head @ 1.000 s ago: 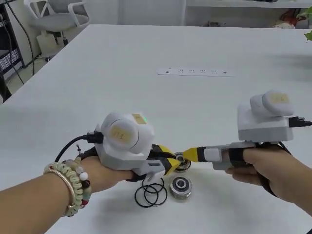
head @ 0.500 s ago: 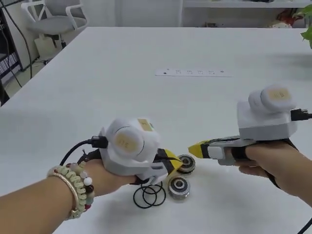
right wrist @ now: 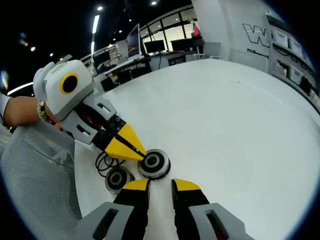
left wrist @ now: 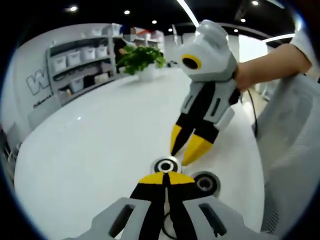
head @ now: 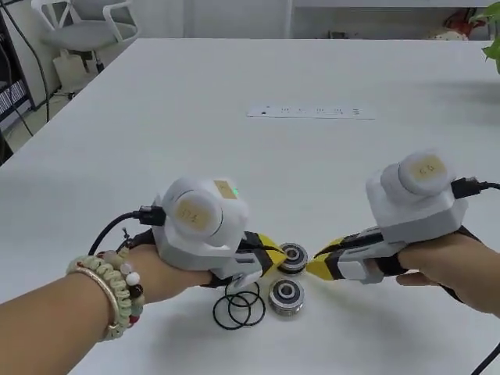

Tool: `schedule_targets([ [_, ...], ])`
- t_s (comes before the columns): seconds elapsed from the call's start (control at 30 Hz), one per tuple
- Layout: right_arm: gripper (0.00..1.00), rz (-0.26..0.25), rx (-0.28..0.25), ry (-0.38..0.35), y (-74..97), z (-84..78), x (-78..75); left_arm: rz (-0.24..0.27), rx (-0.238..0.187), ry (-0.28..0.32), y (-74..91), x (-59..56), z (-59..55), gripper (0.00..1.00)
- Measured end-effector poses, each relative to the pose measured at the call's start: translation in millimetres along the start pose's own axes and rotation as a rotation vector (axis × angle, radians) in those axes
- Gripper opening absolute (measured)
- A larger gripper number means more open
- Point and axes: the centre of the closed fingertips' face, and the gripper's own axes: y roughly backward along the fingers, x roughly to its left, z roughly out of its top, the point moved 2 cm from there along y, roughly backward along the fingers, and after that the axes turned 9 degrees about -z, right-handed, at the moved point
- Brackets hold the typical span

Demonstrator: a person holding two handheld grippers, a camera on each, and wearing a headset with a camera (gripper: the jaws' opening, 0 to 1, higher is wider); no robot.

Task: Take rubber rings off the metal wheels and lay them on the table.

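Two metal wheels lie on the white table: one wheel between the two grippers, the other wheel just nearer me. Several loose black rubber rings lie beside them, under the left hand. My left gripper is shut, its yellow tips against the far wheel's rim. From the opposite side my right gripper points at the same wheel, jaws slightly apart with nothing between them.
A white power strip lies flat farther back on the table. An office chair stands beyond the far left corner. A cable trails from the left gripper.
The right gripper drew back to the right from the wheel, then dipped and came in again toward it. The left gripper stayed shut at the wheel.
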Motion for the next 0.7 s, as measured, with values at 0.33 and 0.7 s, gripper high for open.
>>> schedule_targets([
  [0.33,0.22,0.000,-0.056,0.069,-10.6,5.0,3.4,-0.001,-0.004,0.030,2.5,-0.9,-1.5,0.01],
  [0.7,0.04,0.003,-0.054,0.095,-9.1,6.4,0.4,-0.002,-0.003,0.051,5.1,0.5,-3.2,0.01],
])
